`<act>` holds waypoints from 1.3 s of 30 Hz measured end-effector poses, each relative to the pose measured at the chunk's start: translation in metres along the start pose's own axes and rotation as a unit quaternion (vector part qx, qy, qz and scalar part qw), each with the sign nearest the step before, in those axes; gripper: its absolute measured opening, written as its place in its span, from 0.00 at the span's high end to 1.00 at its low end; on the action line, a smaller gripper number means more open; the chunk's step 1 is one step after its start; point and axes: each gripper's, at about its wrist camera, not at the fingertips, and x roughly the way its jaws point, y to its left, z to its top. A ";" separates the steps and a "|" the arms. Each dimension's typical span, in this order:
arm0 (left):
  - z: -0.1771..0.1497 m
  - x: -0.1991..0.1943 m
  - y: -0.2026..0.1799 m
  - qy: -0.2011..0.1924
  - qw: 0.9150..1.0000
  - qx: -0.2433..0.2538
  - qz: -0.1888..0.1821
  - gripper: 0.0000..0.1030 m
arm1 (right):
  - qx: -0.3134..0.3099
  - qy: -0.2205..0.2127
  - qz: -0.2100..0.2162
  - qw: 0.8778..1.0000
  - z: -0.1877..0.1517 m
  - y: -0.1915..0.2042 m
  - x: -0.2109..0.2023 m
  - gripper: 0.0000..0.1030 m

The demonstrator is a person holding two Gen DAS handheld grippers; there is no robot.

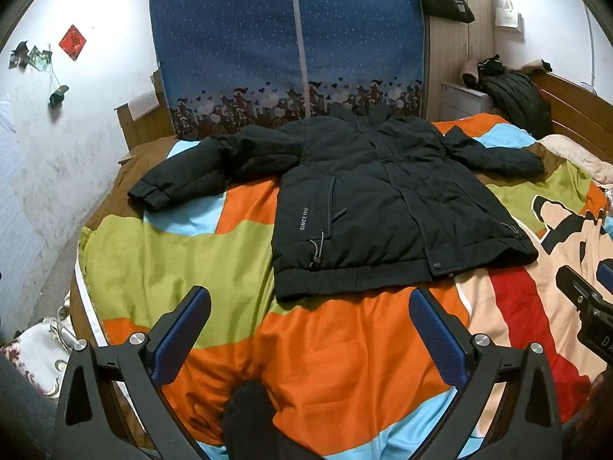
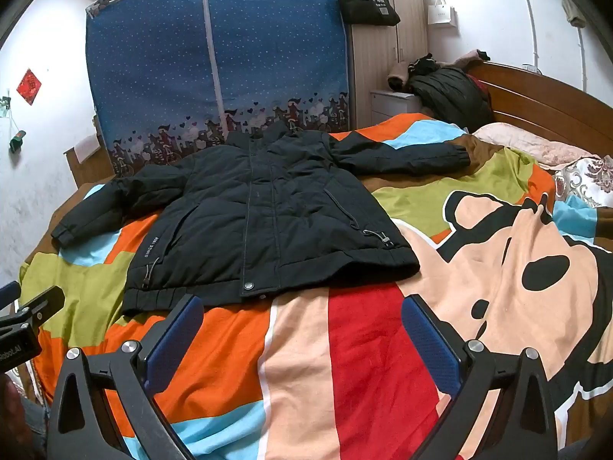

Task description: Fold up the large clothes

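A black padded jacket [image 1: 383, 199] lies flat and zipped on the colourful bedspread [image 1: 214, 245], front up, hem toward me, both sleeves spread sideways. It also shows in the right wrist view [image 2: 264, 214]. My left gripper [image 1: 310, 303] is open and empty, hovering over the bedspread just short of the jacket's hem. My right gripper [image 2: 302, 310] is open and empty, also just short of the hem, toward its right half. The right gripper's body shows at the right edge of the left wrist view [image 1: 590, 306].
A blue fabric wardrobe [image 1: 287, 46] stands behind the bed. A pile of dark clothes [image 2: 448, 92] sits by the wooden headboard [image 2: 544, 103] at right. A pink pillow [image 2: 528, 145] lies on the bed's right side. A dark sock-like item [image 1: 249, 414] sits below my left gripper.
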 end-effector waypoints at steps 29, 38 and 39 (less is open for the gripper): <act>0.000 0.000 0.000 0.002 1.000 0.002 0.001 0.01 | 0.004 0.003 0.002 1.000 0.000 -0.002 0.001 0.00; 0.000 0.000 0.000 0.002 1.000 0.002 0.001 0.01 | 0.004 0.003 0.002 1.000 -0.001 -0.002 0.001 0.00; 0.000 0.000 0.000 0.002 1.000 0.002 0.002 0.01 | 0.004 0.004 0.002 1.000 -0.001 -0.002 0.001 0.00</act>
